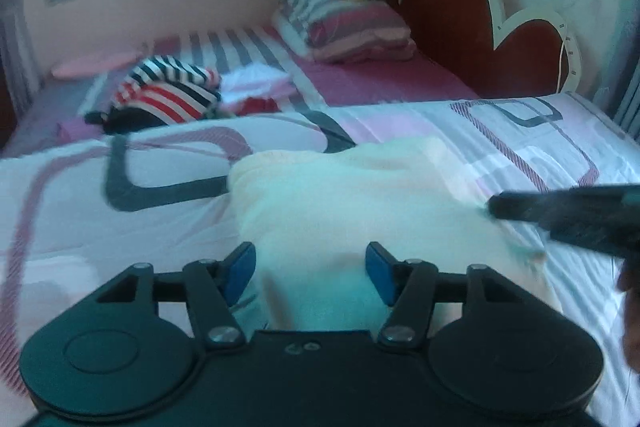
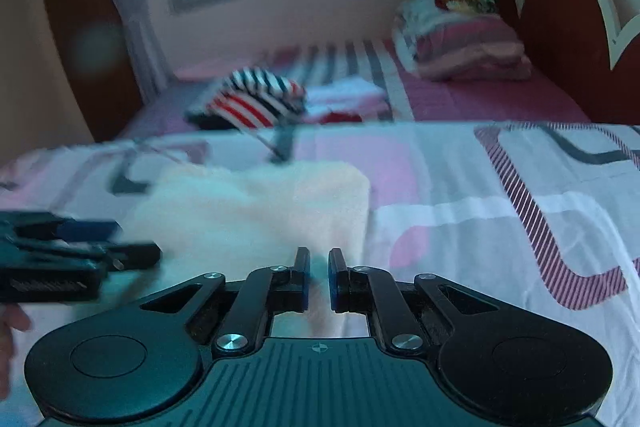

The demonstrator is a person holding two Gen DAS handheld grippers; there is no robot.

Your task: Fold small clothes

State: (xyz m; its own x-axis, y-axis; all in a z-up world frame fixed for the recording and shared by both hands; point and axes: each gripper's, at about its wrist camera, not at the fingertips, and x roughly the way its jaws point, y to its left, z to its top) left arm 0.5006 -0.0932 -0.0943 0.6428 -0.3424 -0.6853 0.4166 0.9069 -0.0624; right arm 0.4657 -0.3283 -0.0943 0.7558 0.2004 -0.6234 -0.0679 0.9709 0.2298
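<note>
Heart-shaped headboard [image 1: 452,23] — striped pillow [image 1: 344,27] beside it

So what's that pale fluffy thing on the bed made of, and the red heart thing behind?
The pale cloth looks like soft fleece or terry: matte, with a fuzzy edge, though blurred. The heart headboard seems padded leatherette or painted wood, smooth dark red with a white rim; I can't tell which.
</note>
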